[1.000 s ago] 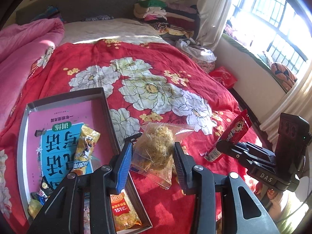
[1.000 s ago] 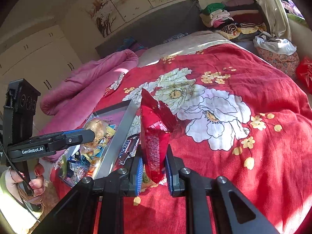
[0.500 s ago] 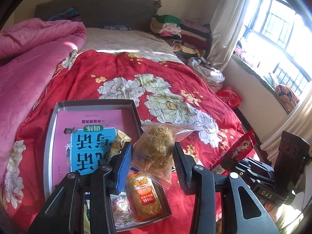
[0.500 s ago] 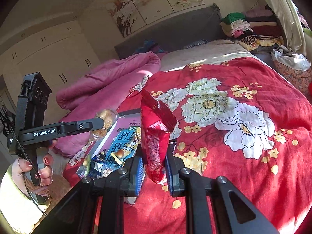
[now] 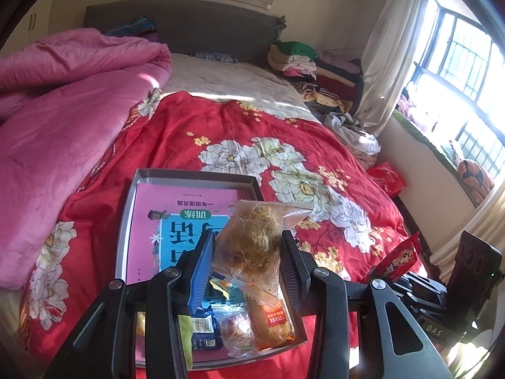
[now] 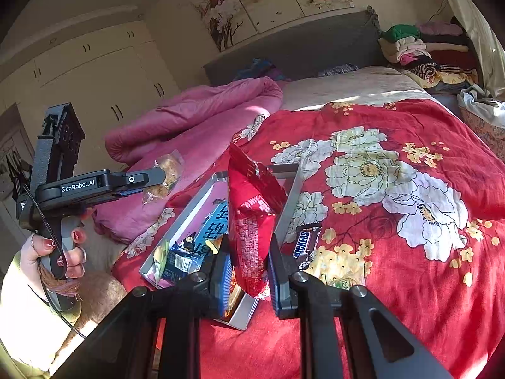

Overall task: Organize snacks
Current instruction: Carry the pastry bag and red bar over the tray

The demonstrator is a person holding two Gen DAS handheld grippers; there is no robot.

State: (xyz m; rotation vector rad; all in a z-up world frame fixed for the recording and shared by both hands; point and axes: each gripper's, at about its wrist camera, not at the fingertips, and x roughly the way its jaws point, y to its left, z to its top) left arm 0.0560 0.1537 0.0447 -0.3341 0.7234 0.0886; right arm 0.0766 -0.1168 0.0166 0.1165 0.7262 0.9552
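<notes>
My left gripper [image 5: 247, 252] is shut on a clear bag of brown crumbly snack [image 5: 255, 240] and holds it in the air above the grey tray [image 5: 195, 177]. The tray lies on the red flowered bedspread and holds a pink and blue book [image 5: 176, 221] and several snack packs [image 5: 271, 319]. My right gripper [image 6: 249, 265] is shut on a red snack packet [image 6: 249, 221], held upright over the tray's near right edge [image 6: 288, 202]. The left gripper with its bag shows at the left of the right wrist view [image 6: 164, 173].
A Snickers bar [image 6: 304, 243] and a yellow pack [image 6: 344, 281] lie on the bedspread right of the tray. A pink quilt [image 5: 63, 120] is heaped at the left. Folded clothes [image 5: 303, 63] are stacked by the headboard. A window ledge [image 5: 435, 145] runs along the right.
Both grippers rose and moved left with their packets. The left one now hangs over the tray instead of beside it; the right one has come over the tray's edge.
</notes>
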